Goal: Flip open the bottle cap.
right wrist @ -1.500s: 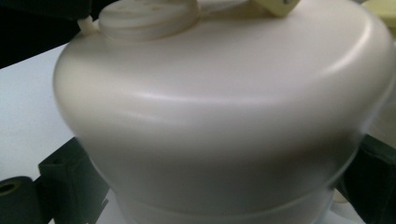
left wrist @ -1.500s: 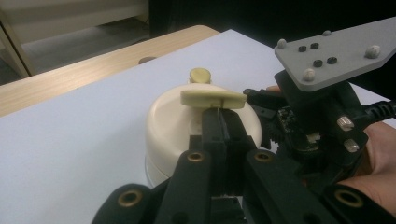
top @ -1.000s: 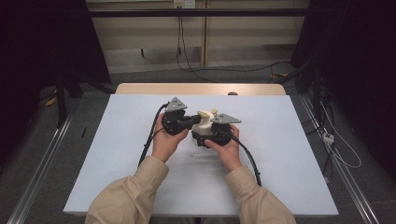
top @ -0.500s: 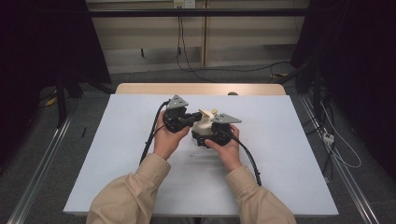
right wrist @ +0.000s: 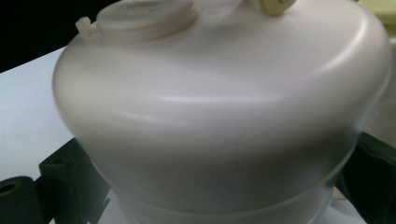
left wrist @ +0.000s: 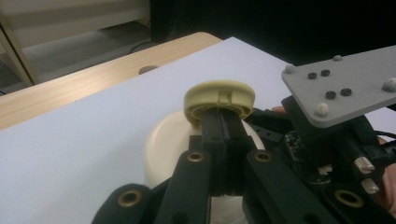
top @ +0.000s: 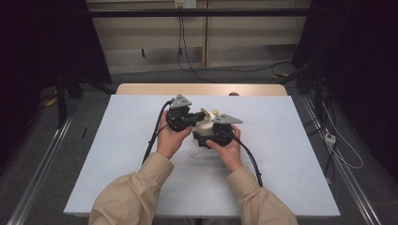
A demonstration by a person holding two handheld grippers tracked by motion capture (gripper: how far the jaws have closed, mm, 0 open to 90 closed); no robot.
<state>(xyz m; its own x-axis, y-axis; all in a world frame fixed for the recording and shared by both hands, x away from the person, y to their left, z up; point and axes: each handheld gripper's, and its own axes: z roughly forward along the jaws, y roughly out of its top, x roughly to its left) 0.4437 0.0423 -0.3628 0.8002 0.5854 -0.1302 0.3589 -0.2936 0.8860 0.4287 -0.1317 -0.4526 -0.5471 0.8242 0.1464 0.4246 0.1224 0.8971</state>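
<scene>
A cream plastic bottle (top: 203, 125) is held between both grippers above the white table. My right gripper (top: 210, 136) is shut on the bottle's wide body (right wrist: 224, 116), with one black jaw at each side. In the right gripper view the round neck (right wrist: 144, 16) sits at the top. My left gripper (left wrist: 223, 122) is shut on the rim of the yellowish round cap (left wrist: 219, 95), which tilts up over the bottle's shoulder (left wrist: 163, 140). From above, the left gripper (top: 187, 118) sits just left of the cap (top: 209, 113).
The white tabletop (top: 117, 140) spreads out on all sides of the hands, with a bare wooden strip (top: 141, 89) along its far edge. Black cables (top: 152, 138) trail from both grippers toward the person. The right gripper's grey plate (left wrist: 341, 88) is close beside the left jaws.
</scene>
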